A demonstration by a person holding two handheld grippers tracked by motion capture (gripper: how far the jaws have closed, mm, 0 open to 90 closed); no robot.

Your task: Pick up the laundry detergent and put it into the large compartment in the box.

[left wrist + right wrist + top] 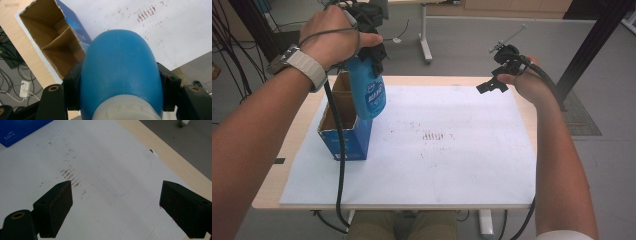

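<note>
The left gripper (371,47) pinches the blue plastic bottle (368,92) above the open blue cardboard box (343,131); keep it upright, centred over a compartment; right gripper (498,82) fingers spread, idle beside the box.

Pretty plain setup here: a light wood table (302,150) with a big white sheet (452,165) covering most of the top, smudged with brownish marks (434,136) near the middle. Grey floor (462,50) all around. Black cables (232,60) bunch up off the table's left edge, and another table's white leg (426,42) on a caster stands beyond the far edge. Soft, even light.
</note>
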